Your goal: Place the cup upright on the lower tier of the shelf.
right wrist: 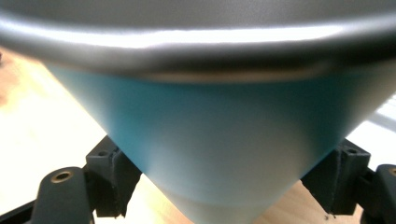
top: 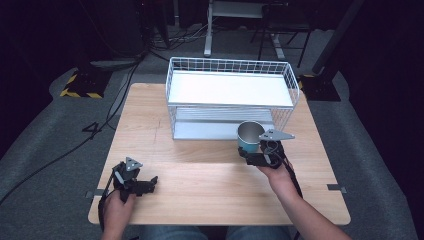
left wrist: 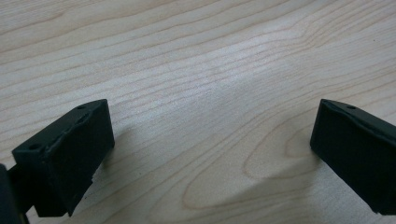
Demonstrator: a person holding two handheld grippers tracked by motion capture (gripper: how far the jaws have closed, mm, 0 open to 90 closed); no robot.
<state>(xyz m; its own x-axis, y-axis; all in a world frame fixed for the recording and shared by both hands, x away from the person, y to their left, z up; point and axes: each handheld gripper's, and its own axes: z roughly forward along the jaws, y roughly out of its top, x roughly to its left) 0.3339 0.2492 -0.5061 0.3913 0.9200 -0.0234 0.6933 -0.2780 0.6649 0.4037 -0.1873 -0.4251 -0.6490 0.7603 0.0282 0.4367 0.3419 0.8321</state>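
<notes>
I had the right gripper (top: 256,156) clamped on the blue cup (top: 249,136), right of centre frame, just before the wire rack (top: 230,95); left gripper (top: 145,184) sat wide open, lower left; cup could've clipped the rack's shelf edge.

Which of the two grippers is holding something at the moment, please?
The right gripper: its jaws are shut on the blue cup, while the left gripper rests open on the table.
</notes>
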